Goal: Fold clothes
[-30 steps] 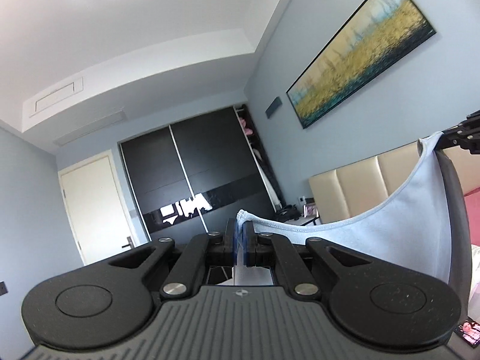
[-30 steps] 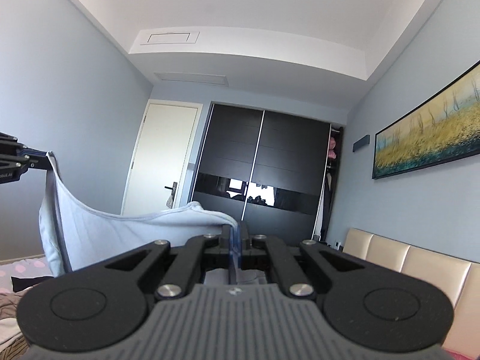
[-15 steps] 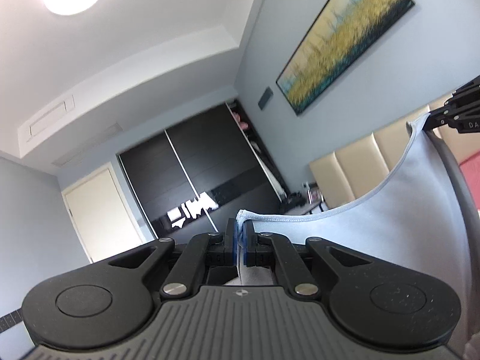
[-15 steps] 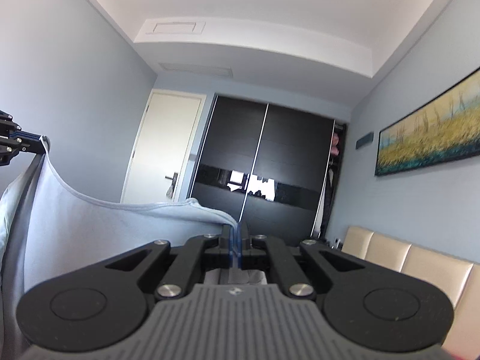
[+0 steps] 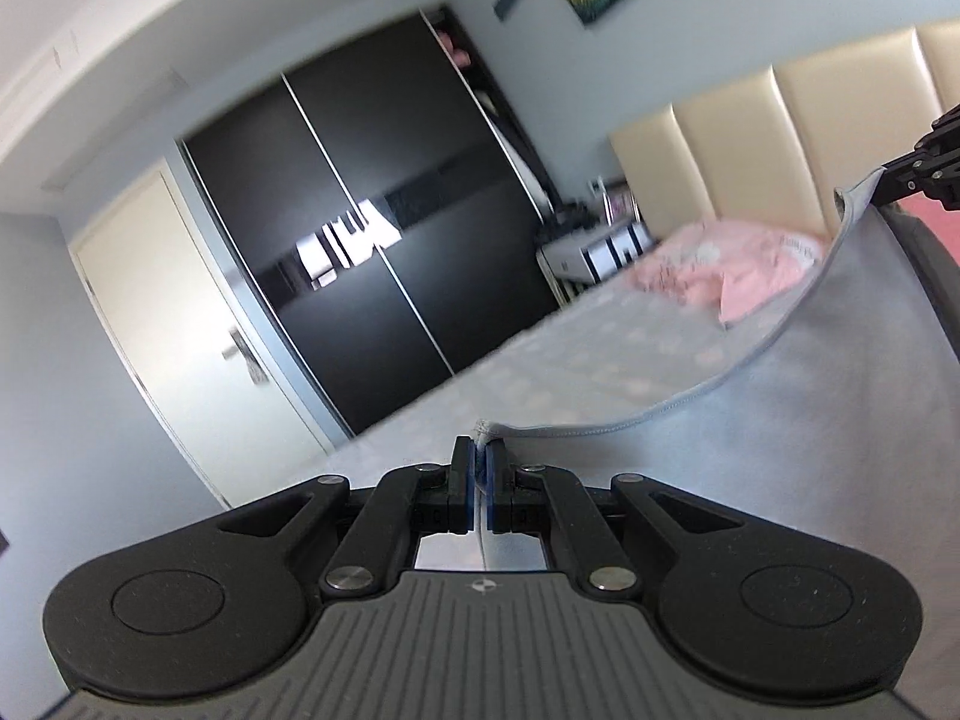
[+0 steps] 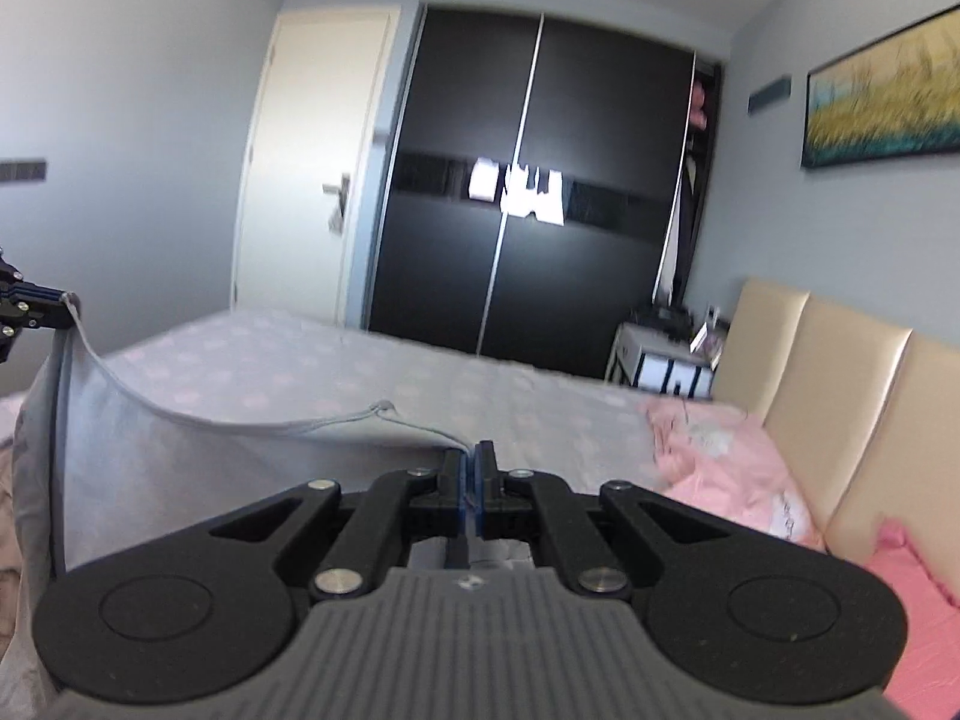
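Observation:
A pale blue-grey garment (image 5: 798, 420) hangs stretched between my two grippers above the bed. My left gripper (image 5: 479, 468) is shut on one end of its hemmed top edge. My right gripper (image 6: 474, 471) is shut on the other end, and the cloth (image 6: 180, 468) sags in a curve between them. In the left wrist view the right gripper (image 5: 900, 186) shows at the far right, pinching the cloth's corner. In the right wrist view the left gripper (image 6: 36, 306) shows at the far left, doing the same. The garment's lower part is hidden behind the gripper bodies.
Below lies a bed (image 6: 360, 372) with a dotted pale cover and a crumpled pink quilt (image 6: 720, 462) by the beige padded headboard (image 6: 840, 396). A black sliding wardrobe (image 6: 540, 180), a white door (image 6: 312, 150) and a small bedside stand (image 6: 666, 372) line the far wall.
Both grippers have tilted and dropped from facing the ceiling to facing the bed, carrying the stretched garment down with them. Both stay shut on the cloth.

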